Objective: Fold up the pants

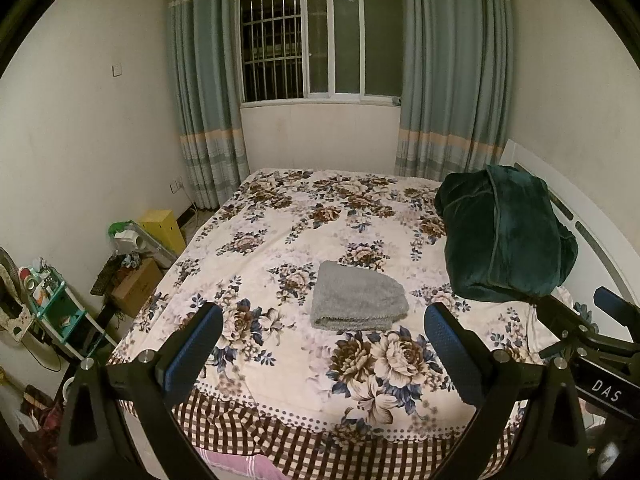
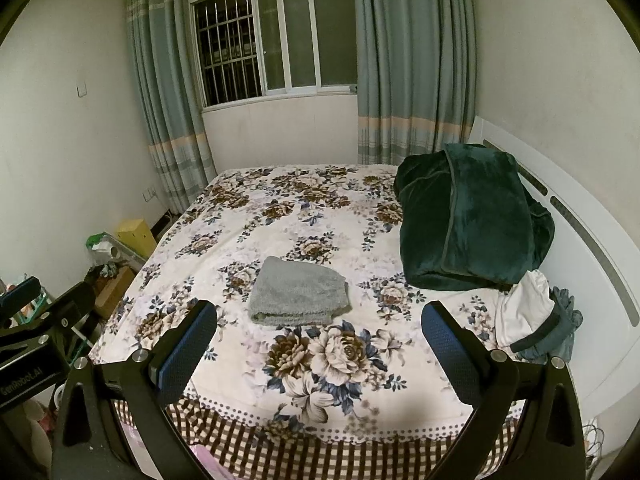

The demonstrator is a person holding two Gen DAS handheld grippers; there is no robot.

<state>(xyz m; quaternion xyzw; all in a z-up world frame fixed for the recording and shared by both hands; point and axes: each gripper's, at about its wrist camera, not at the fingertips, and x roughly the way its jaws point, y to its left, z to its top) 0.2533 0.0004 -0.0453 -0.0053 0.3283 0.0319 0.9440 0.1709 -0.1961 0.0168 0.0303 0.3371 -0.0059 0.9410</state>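
Blue-padded fingers frame the bottom of both wrist views: left gripper (image 1: 324,344) and right gripper (image 2: 320,344) each stand with jaws spread wide and nothing between the pads, both held off the foot of the bed (image 1: 280,432), above the checked border of the floral bedspread. Neither touches any fabric. Grey pants (image 1: 358,298) lie near the middle of the bed, ahead of both grippers and apart from them, already a compact squarish bundle with layered edges showing along the near side and the far corners rounded. Seen from the right wrist, the bundle (image 2: 300,294) looks flat and even, with no leg or waistband trailing out. Judgement: folding step appears finished or very nearly so; the grippers look to be in the stand-off position at the end of the task, not mid-grasp. Dark green blanket (image 2: 468,220) sits heaped at the right against the white headboard (image 2: 592,240), well apart from the pants; a white-and-grey garment pile (image 2: 536,316) lies just in front of it near the bed's right edge. If anything is left to do, it would be a light press or squaring of the near layered edge, calling for a low approach with jaws kept apart so the pads do not drag the top layer and open the fold. Otherwise no further contact seems needed.
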